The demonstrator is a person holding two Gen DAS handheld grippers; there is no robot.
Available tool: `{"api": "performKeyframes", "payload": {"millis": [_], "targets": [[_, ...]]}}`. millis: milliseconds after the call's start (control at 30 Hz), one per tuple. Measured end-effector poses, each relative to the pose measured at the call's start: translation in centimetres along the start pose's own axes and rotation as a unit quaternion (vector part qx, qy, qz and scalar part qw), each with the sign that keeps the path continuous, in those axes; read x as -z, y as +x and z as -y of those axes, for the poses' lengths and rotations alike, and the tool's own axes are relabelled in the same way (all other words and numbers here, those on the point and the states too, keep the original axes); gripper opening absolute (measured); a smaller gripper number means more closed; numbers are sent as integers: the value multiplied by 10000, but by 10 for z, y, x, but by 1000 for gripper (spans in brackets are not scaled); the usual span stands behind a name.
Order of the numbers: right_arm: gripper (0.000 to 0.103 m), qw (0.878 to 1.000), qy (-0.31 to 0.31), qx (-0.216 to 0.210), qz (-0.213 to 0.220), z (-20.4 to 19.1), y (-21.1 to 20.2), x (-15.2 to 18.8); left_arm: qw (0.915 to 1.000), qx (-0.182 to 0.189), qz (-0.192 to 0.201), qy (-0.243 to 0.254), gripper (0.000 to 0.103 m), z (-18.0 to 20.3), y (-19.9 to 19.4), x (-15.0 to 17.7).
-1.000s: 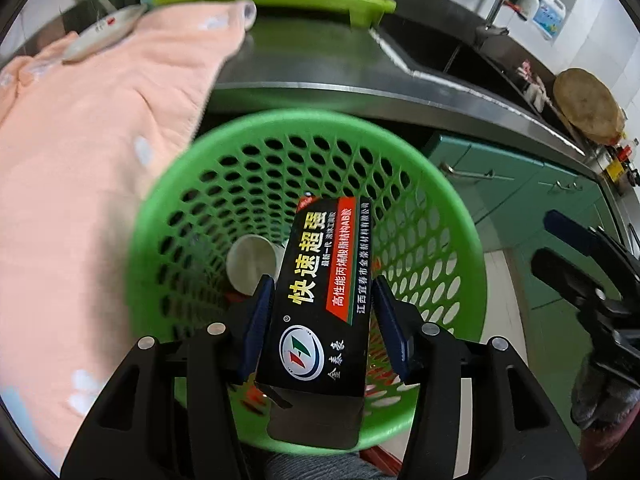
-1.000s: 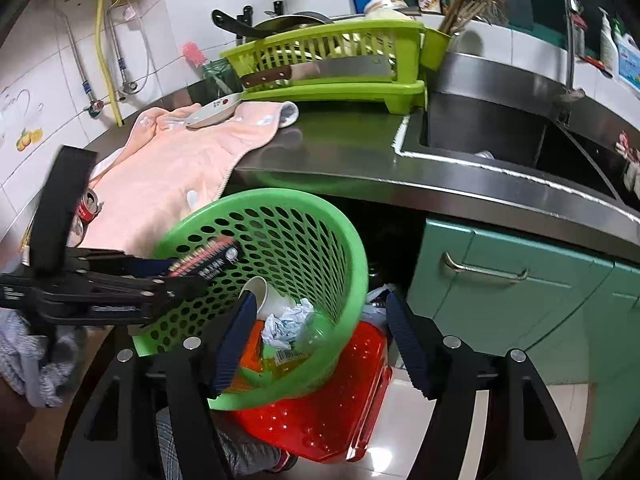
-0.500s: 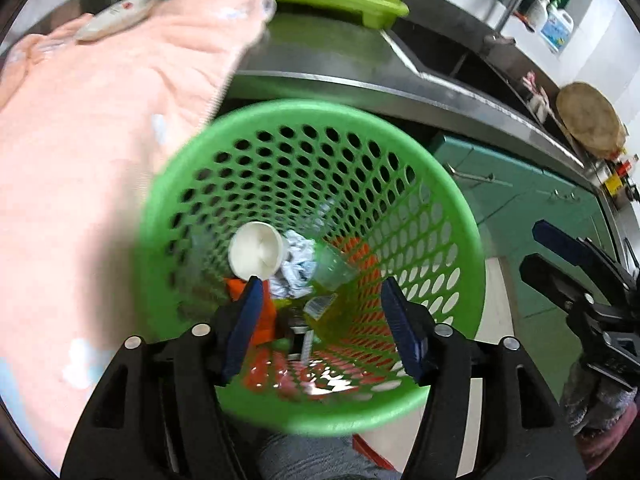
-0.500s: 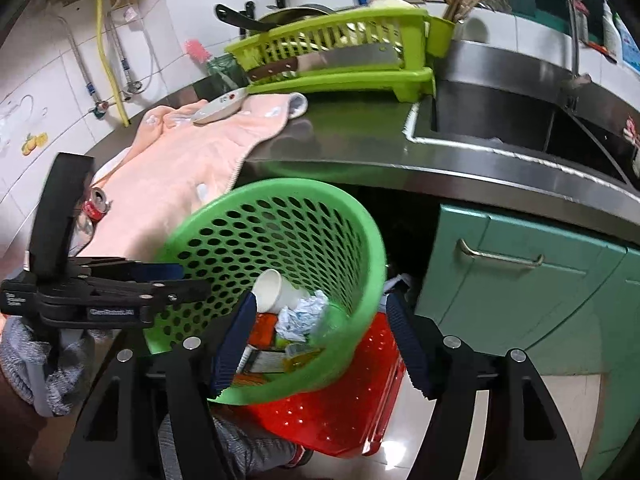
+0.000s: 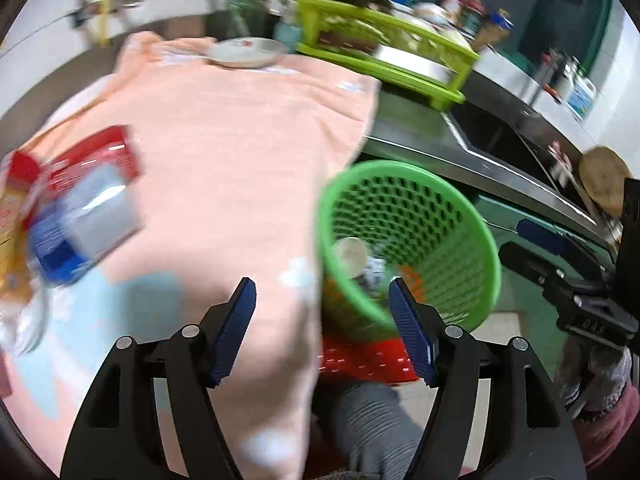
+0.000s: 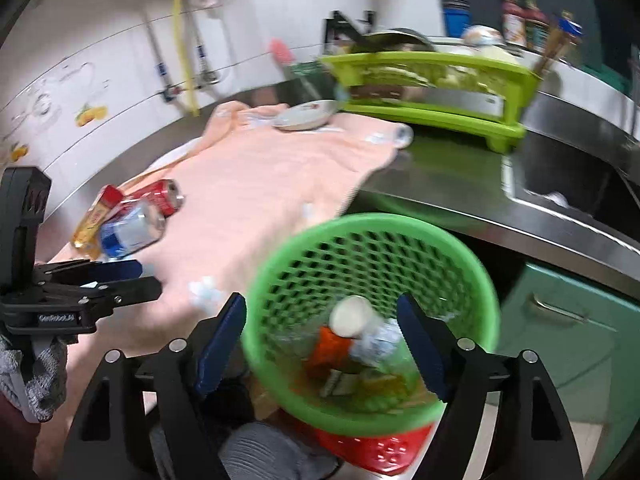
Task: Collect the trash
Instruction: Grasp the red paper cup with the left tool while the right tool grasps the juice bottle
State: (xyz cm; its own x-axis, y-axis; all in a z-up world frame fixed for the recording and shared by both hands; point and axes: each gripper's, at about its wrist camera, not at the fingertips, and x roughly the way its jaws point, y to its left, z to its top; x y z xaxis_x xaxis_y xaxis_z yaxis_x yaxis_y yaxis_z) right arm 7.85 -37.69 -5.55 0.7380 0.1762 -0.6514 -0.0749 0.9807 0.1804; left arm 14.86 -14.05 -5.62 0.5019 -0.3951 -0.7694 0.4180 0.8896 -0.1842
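Observation:
A green perforated basket (image 5: 408, 240) holds trash: a paper cup (image 6: 350, 316), crumpled paper and wrappers; it also shows in the right wrist view (image 6: 372, 312). My left gripper (image 5: 322, 320) is open and empty, above the peach towel (image 5: 240, 152), left of the basket. My right gripper (image 6: 320, 344) is open and empty, with the basket between its fingers. On the towel at the left lie a red can (image 6: 162, 196), a clear bottle with a blue label (image 6: 128, 232) and a yellow-red box (image 6: 94, 216).
A lime dish rack (image 6: 432, 88) stands at the back of the steel counter, a small plate (image 6: 304, 114) before it. A sink (image 6: 568, 184) is at the right, green cabinets (image 6: 560, 320) below. A red crate (image 6: 372, 448) sits under the basket.
The left gripper let go of the black box into the basket, then swung left over the towel. The right gripper with the basket shifted slightly.

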Motion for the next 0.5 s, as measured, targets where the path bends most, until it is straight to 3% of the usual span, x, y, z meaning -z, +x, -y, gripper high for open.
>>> {"api": "performKeyframes", "payload": {"millis": [300,500], "targets": [[79,9954,-632,-717,-38,-97,27,-22,9926,-726,445,-867,68,-96,-78,35],[79,9891,-960,-1109,-151,-150,47,-27,9733,-1400,582,-1722,71,-157,-121,58]]}}
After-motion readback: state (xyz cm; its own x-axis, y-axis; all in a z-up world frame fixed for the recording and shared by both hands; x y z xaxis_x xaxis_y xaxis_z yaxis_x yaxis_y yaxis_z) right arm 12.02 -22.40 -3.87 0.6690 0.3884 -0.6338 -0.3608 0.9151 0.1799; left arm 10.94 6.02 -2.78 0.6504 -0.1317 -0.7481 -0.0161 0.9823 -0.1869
